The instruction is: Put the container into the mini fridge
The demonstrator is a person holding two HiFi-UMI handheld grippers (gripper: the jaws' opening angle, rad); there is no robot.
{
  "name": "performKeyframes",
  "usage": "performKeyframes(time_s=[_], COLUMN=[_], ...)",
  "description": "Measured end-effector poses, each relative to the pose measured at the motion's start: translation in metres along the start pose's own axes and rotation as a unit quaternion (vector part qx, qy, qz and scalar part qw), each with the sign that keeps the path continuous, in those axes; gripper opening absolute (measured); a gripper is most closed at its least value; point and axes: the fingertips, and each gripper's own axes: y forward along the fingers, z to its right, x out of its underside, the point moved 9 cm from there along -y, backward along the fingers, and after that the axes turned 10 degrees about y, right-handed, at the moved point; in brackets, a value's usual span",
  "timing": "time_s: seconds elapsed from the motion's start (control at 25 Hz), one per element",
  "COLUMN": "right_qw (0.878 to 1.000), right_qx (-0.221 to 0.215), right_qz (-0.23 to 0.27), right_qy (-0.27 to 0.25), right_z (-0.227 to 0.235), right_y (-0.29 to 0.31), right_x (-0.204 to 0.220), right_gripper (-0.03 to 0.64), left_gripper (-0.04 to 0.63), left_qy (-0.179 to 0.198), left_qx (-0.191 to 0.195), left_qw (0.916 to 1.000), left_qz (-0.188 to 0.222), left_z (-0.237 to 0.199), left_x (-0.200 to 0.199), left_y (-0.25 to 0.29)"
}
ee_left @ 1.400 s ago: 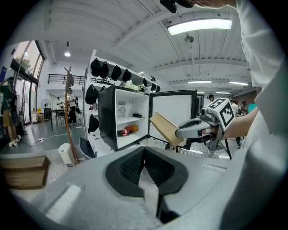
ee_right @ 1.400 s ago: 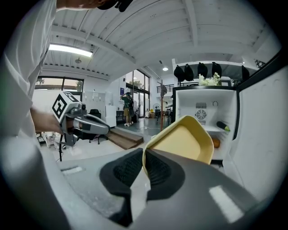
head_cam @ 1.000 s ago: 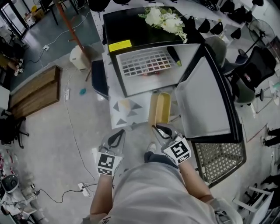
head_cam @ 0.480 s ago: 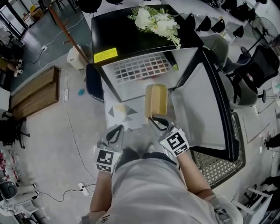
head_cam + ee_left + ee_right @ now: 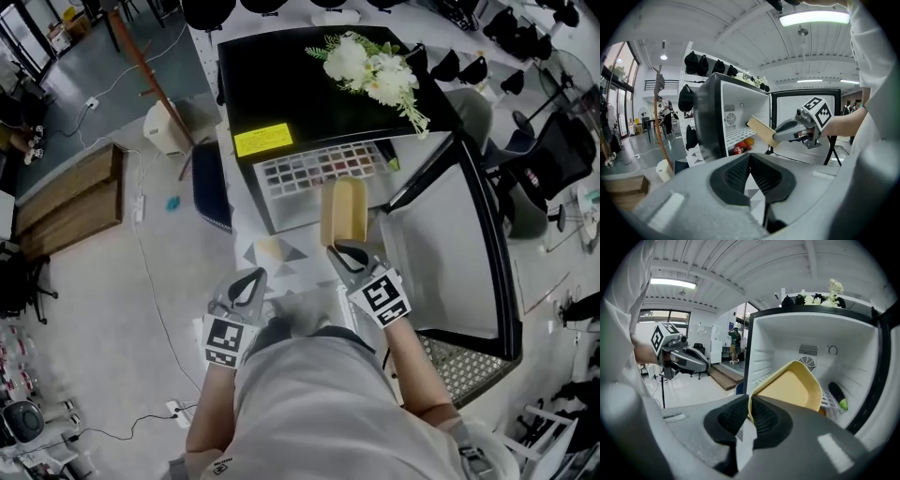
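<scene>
Right gripper view: my right gripper (image 5: 749,412) fingers pinching near rim of yellow container (image 5: 790,387). Container tilting upward in air, open side facing up. Far end reaching mouth of open mini fridge (image 5: 787,336), above front of white wire shelf (image 5: 309,169).

Left gripper view: my left gripper (image 5: 751,174) fingers pressing together, nothing between them, hovering apart from container on its left.

Head view: fridge door (image 5: 450,244) standing wide open at right, white flowers (image 5: 375,70) lying on fridge's black top.

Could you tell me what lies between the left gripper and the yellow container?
In the head view, only a triangle-patterned mat on the floor shows between the left gripper and the yellow container.
</scene>
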Motion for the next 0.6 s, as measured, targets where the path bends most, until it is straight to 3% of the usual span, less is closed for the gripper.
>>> performKeyframes(time_s=[0.6], right_qw=[0.991], right_qx=[0.020], right_qz=[-0.066], right_qy=[-0.117], right_z=[0.015], right_y=[0.068], right_x=[-0.034], right_gripper=[0.023], left_gripper=[0.009], left_qy=[-0.021], left_qx=[-0.007], left_qw=[0.9995], left_qz=[0.020], left_z=[-0.052], left_x=[0.023], left_y=[-0.002])
